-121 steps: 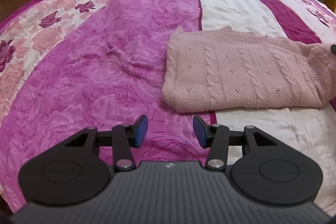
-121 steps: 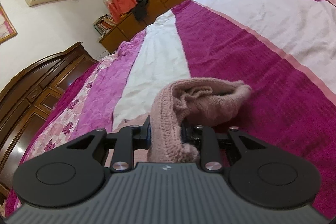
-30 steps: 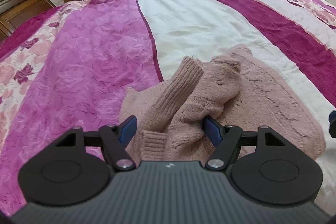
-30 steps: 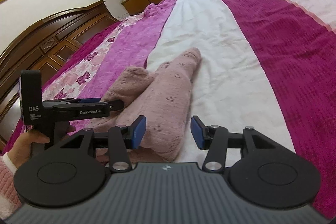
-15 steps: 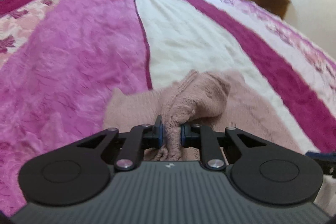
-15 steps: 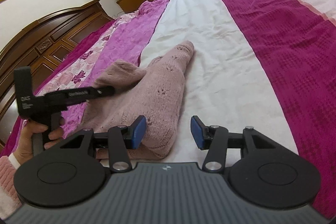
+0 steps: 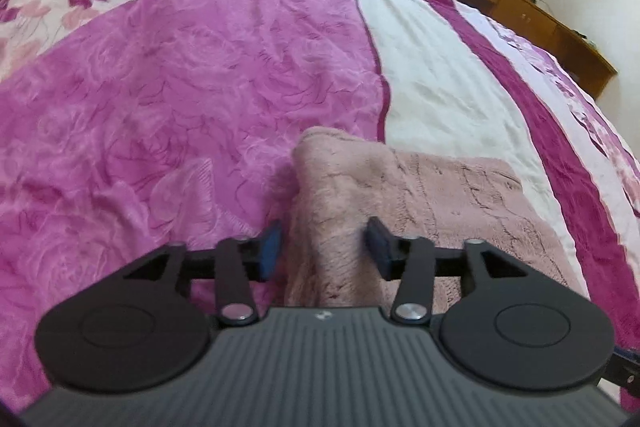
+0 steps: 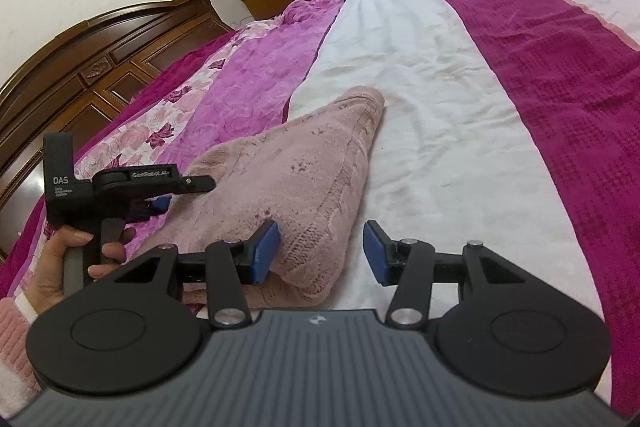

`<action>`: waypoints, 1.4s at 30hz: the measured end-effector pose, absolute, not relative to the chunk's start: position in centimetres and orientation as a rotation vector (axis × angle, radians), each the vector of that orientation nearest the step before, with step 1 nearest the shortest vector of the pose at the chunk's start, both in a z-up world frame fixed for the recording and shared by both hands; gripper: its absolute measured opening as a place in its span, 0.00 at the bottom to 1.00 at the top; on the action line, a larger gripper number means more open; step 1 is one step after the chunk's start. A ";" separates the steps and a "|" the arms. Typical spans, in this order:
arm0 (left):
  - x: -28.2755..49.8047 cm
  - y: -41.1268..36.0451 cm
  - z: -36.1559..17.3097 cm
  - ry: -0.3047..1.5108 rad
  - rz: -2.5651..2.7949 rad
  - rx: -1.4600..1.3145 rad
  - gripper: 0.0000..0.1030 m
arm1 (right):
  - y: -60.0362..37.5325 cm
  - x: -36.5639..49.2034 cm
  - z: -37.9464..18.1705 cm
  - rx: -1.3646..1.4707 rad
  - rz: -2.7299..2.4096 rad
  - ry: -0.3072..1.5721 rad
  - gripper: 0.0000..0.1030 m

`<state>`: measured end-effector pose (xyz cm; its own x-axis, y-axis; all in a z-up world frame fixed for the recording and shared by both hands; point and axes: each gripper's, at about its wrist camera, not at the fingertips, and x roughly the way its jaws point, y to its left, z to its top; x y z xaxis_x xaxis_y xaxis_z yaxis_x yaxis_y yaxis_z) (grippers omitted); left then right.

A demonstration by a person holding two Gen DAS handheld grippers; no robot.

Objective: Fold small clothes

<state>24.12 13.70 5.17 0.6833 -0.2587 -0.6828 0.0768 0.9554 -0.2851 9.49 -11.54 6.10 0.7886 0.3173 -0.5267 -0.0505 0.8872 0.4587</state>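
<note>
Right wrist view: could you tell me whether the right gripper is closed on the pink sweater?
No, the right gripper is open, its pads apart beside the pink sweater.

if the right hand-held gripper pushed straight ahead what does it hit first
Probably the near corner of the pink sweater, lying between the open fingers of the right hand-held gripper; depth is unclear.

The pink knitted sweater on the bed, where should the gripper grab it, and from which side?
Probably the near corner of the pink knitted sweater, where its folded layers end in a thick edge. Come in low from the near side with the right gripper: its open jaws already stand on either side of that corner, and the white stripe of the bedspread beside it is bare.
</note>
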 end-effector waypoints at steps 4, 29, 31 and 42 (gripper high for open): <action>22.5 14.4 5.4 0.815 -0.221 -0.263 0.49 | -11.6 9.6 6.3 0.442 0.205 0.625 0.54; 17.1 15.5 5.4 0.868 -0.218 -0.259 0.66 | -10.6 10.5 6.4 0.419 0.263 0.636 0.69; 17.5 15.6 5.2 0.876 -0.207 -0.290 0.66 | -11.1 11.1 6.7 0.449 0.280 0.635 0.72; 18.2 14.4 3.6 0.904 -0.252 -0.406 0.69 | -11.6 17.3 3.0 0.584 0.322 0.776 0.75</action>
